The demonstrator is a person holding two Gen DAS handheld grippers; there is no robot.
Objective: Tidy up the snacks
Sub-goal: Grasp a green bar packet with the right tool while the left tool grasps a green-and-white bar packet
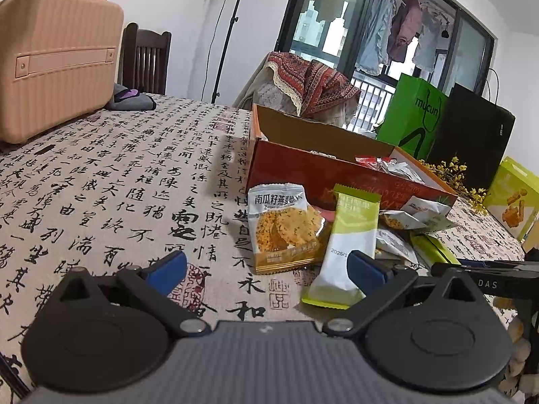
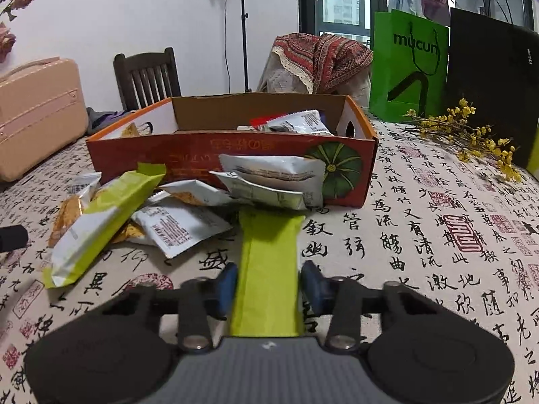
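Green bar (image 2: 267, 262) lay flat on the cloth (image 2: 438, 235), lengthwise between the fingers of the right tongs (image 2: 267, 286). Blue pads (image 2: 226, 286) stood just off its long edges, perhaps brushing the left one; we could not tell any squeeze. We logged these tongs as narrow but not yet closed on it.

Our read on handling: a light foil sachet, soft-walled and slick, likely a stiffish bar inside. It would crumple under hard pressure and slide if pinched at the crimped end. We judged the best hold to be across the width at mid-body, where the pads already sat.

Its far end tucked under the white packets (image 2: 279, 175) heaped ahead of the right tongs, against the front wall of the orange box (image 2: 134, 155). Lifting straight up risked dragging those along.

Ahead-left of the right tongs: a second green-and-white bar (image 2: 97, 225) propped on the pile. From the left view that bar (image 1: 347, 245) lay just beyond the right finger of the left tongs (image 1: 266, 269), which gaped wide and held nothing. An oat-crisp packet (image 1: 283, 225) sat ahead between their fingers.

Beyond the box: a green bag (image 2: 409, 67) and yellow flowers (image 2: 471, 134), far right.
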